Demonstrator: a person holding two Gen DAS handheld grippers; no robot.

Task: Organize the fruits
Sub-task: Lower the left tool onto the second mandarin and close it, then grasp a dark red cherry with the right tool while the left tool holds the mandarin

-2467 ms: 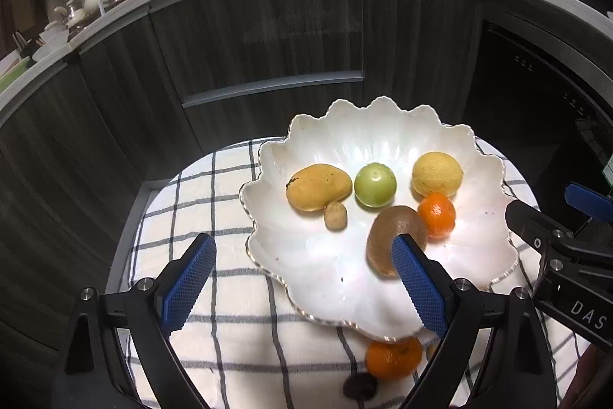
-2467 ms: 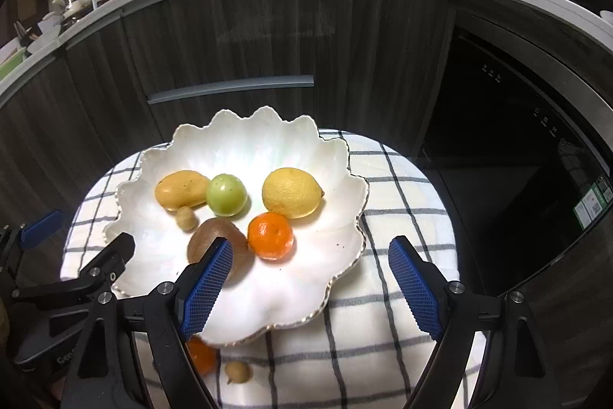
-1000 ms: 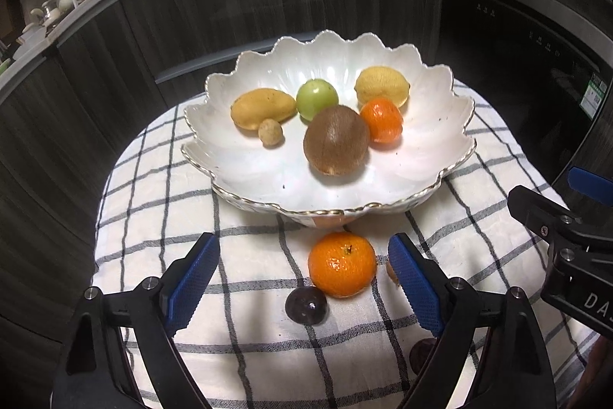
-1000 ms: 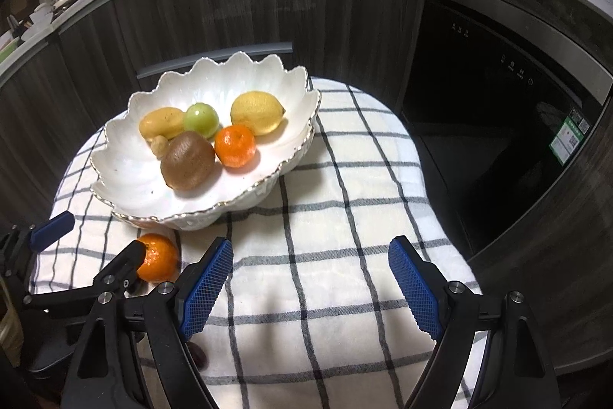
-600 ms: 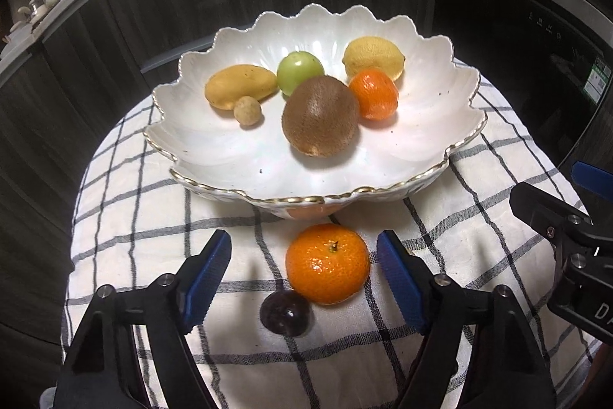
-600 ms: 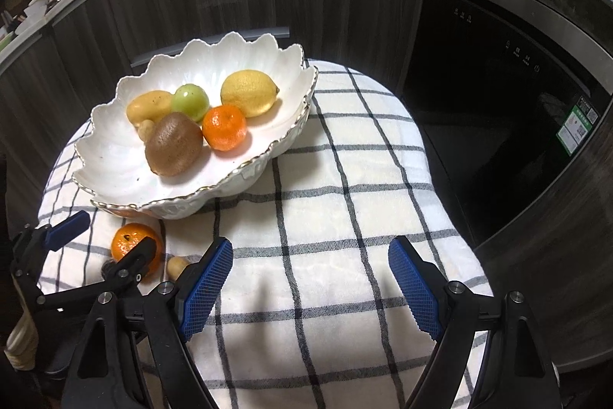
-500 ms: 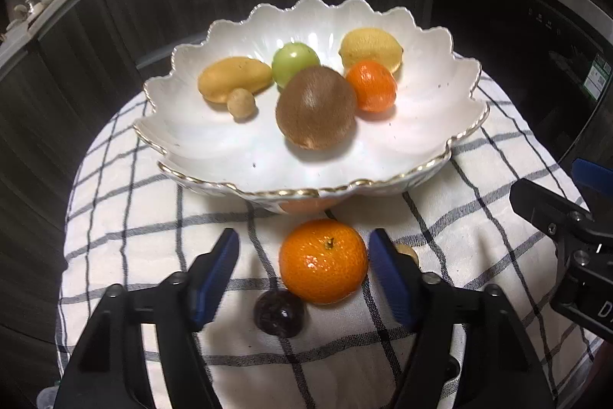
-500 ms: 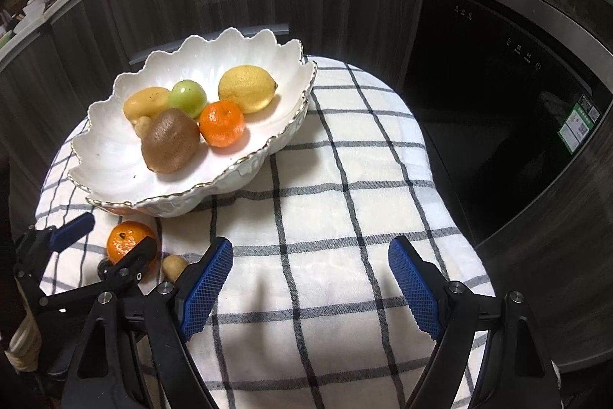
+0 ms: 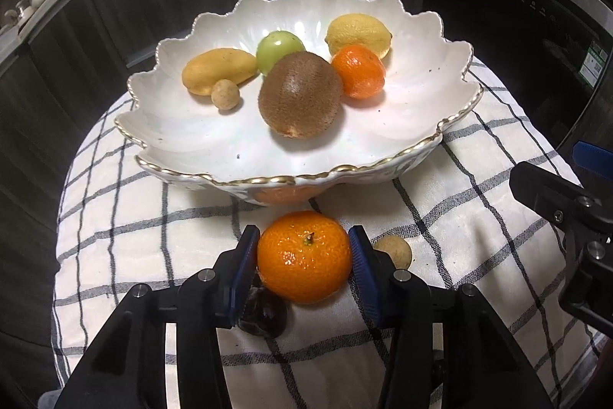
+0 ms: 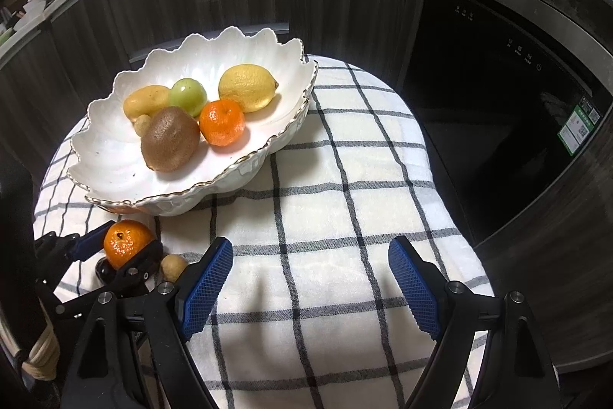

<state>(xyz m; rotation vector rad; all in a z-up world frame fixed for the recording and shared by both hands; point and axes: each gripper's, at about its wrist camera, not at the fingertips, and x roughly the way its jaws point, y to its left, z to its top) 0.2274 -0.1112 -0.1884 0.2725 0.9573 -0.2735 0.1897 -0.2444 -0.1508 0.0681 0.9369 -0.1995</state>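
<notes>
The left gripper (image 9: 304,252) clamps one tangerine (image 9: 304,257) before the six-fruit bowl (image 9: 429,110); the right gripper (image 10: 310,288) gapes empty.

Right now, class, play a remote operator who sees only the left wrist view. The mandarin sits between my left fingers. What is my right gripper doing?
Observer: The right gripper is open, with nothing between its pads.
Operator: What lies under it?
Observer: Only the checked cloth. The bowl stands ahead of it, to its left.
Operator: Is any loose fruit on that side?
Observer: None that shows. The mandarin, the small tan fruit and the dark fruit all lie together at the left gripper, below the bowl's near rim.
</notes>
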